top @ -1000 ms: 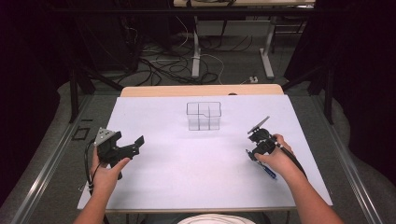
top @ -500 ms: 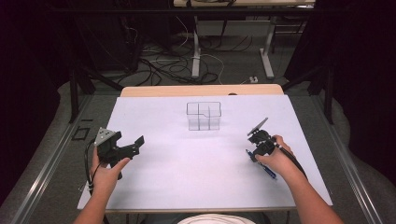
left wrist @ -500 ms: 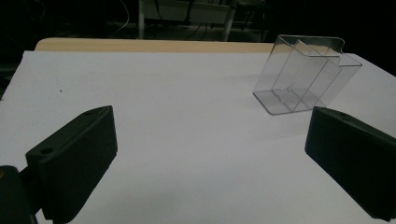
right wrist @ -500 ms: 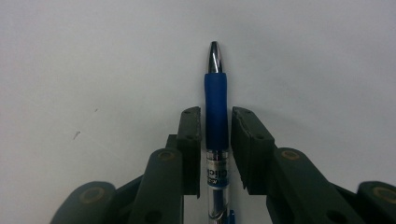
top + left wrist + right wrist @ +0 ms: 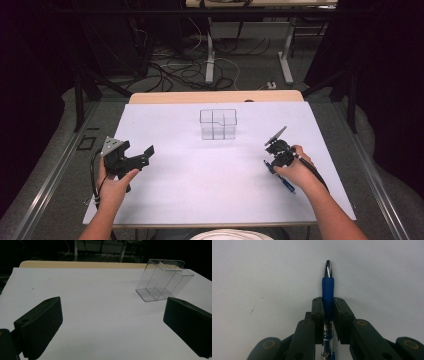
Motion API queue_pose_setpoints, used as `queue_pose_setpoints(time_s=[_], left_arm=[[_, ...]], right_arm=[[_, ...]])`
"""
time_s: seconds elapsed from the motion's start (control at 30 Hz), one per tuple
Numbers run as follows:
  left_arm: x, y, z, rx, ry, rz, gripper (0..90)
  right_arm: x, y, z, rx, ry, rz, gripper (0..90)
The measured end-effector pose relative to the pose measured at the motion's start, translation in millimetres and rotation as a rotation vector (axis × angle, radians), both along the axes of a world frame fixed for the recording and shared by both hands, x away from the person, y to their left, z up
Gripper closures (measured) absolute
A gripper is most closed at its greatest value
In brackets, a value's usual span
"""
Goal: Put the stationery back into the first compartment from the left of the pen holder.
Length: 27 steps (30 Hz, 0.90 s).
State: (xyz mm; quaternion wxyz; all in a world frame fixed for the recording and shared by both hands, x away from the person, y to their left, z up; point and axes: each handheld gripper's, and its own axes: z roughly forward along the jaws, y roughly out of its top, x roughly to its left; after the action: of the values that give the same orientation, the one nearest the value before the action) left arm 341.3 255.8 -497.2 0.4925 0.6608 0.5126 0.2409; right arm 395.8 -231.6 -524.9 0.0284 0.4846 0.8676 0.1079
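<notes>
The pen (image 5: 327, 293) lies on the white sheet (image 5: 210, 190) to the right of the clear box (image 5: 218, 124), near the sheet's right edge. The right gripper (image 5: 328, 315) has just been closing its fingers (image 5: 318, 315), which now pinch the pen's blue grip. Left of the box, well apart, the left gripper (image 5: 137, 159) hovers with fingers spread, holding nothing.

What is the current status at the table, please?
Right tongs just closed onto blue ballpoint pen. Left tongs open, empty. Clear plastic divided box unobstructed.
</notes>
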Motion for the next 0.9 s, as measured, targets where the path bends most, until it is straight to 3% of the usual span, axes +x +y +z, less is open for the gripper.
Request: queue_pose_setpoints(time_s=[0.4,0.67,0.7,0.77,0.83,0.9], left_arm=[[-0.1,0.2,0.3,-0.002,-0.001,0.003,2.4],[-0.1,0.3,0.2,-0.003,0.0,0.003,2.4],[0.1,0.4,0.2,-0.002,-0.002,0.003,2.4],[-0.1,0.2,0.2,-0.003,0.001,0.003,2.4],[-0.1,0.2,0.2,-0.003,-0.001,0.004,2.4],[-0.1,0.3,0.2,-0.003,0.0,0.004,2.4]], right_arm=[[-0.1,1.3,-0.3,-0.024,-0.012,0.001,80.1],[-0.3,-1.0,3.3,0.009,-0.001,-0.007,80.3],[-1.7,-0.2,1.9,0.022,-0.033,-0.026,80.3],[-0.9,-1.5,5.1,0.027,-0.007,-0.007,80.3],[-1.4,-1.3,6.2,0.038,-0.016,-0.01,80.3],[-1.4,-0.6,9.8,0.016,-0.019,-0.005,80.4]])
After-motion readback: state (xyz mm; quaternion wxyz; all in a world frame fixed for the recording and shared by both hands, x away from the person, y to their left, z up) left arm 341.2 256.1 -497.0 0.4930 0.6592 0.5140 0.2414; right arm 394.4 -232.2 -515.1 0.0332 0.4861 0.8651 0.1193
